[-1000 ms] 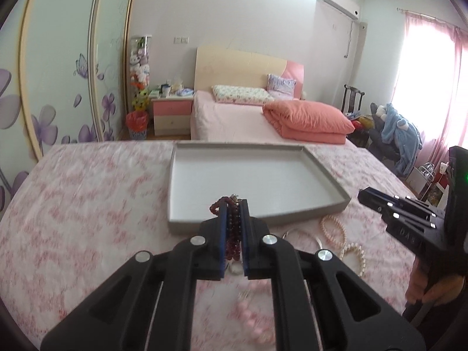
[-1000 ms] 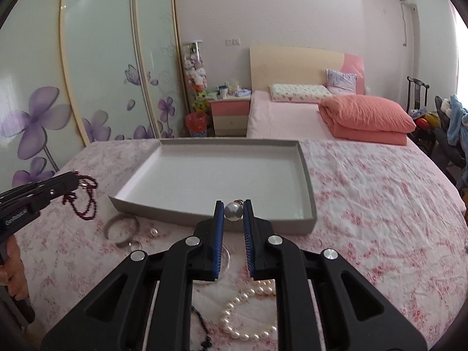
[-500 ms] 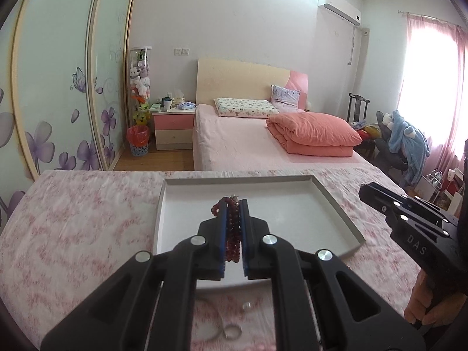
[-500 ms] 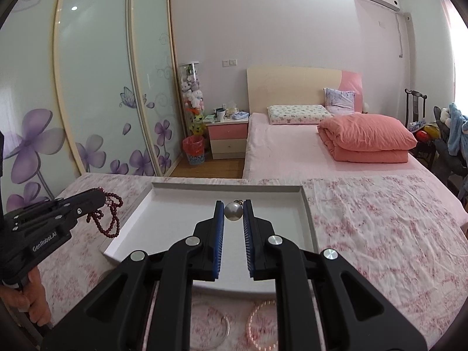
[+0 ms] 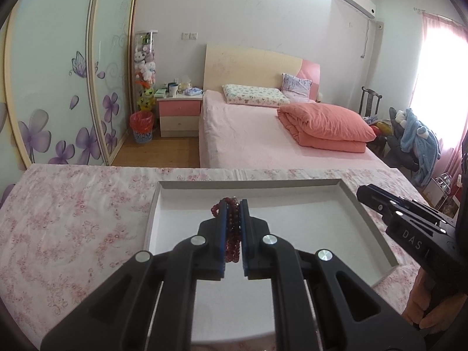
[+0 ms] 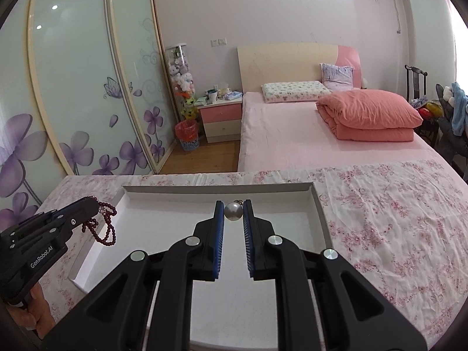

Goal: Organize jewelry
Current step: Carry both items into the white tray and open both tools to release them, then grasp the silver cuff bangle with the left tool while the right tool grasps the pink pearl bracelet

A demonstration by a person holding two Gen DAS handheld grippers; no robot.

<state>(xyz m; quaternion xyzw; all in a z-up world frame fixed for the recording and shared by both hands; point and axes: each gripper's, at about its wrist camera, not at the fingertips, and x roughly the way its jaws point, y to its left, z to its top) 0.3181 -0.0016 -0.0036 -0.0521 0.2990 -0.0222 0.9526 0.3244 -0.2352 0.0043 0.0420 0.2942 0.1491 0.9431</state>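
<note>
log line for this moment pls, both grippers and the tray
left gripper: shut on red beads | right gripper: shut on pearl | both above tray | tray: nothing seen inside

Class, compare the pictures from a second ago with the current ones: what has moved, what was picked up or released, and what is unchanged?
Both grippers have travelled forward from the near edge of the tray to above its floor; the loose pearls and rings on the cloth have dropped out of view. Nothing was taken or released. The left gripper still clamps the dark red bead string, and the right gripper still holds the pearl.
</note>
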